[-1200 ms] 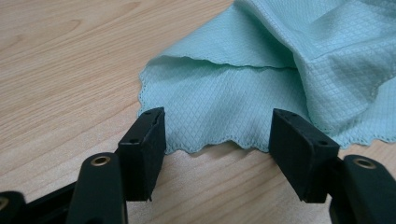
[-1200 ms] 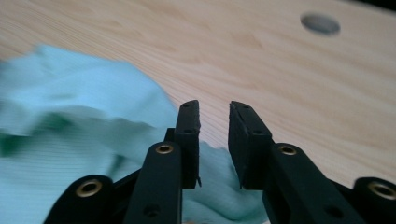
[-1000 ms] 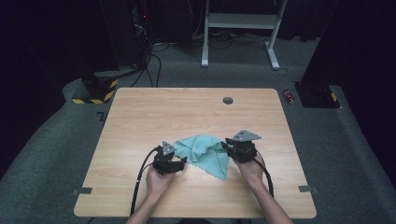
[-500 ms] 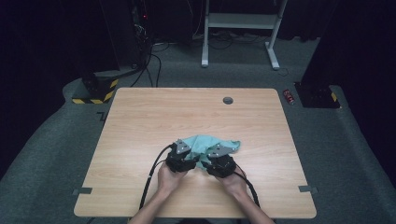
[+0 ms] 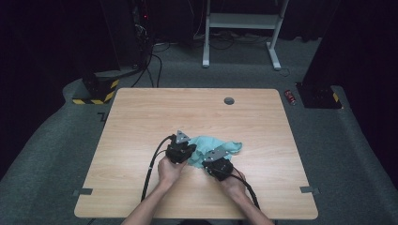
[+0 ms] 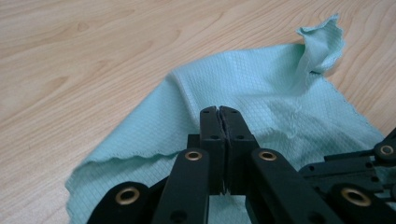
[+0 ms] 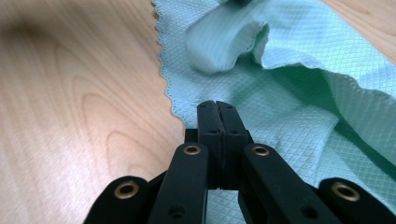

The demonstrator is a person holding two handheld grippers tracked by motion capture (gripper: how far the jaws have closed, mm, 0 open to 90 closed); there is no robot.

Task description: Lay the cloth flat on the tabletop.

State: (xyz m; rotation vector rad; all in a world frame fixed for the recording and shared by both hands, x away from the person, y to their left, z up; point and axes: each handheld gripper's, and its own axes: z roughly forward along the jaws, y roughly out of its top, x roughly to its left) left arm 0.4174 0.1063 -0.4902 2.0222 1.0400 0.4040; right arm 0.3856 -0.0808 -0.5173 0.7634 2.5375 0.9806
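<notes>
A mint-green waffle-weave cloth (image 5: 220,146) lies crumpled on the wooden table (image 5: 187,112), near its front middle. My left gripper (image 5: 191,156) sits at the cloth's left side. In the left gripper view its jaws have just been closing and now meet on a raised ridge of the cloth (image 6: 261,84), so the left gripper (image 6: 219,109) is shut on it. My right gripper (image 5: 209,158) is at the cloth's near edge. Its jaws have also just been closing, and the right gripper (image 7: 217,105) pinches the cloth (image 7: 289,93) beside its scalloped edge. The two grippers almost touch.
A round cable hole (image 5: 229,100) lies near the table's far edge. On the floor are a red can (image 5: 291,97), a yellow-black striped box (image 5: 96,93), cables and a white stand (image 5: 239,33). Bare wood lies all around the cloth.
The right gripper swept left and down over the cloth, ending close beside the left one. The cloth went from spread between them to bunched. Both pairs of jaws have closed.
</notes>
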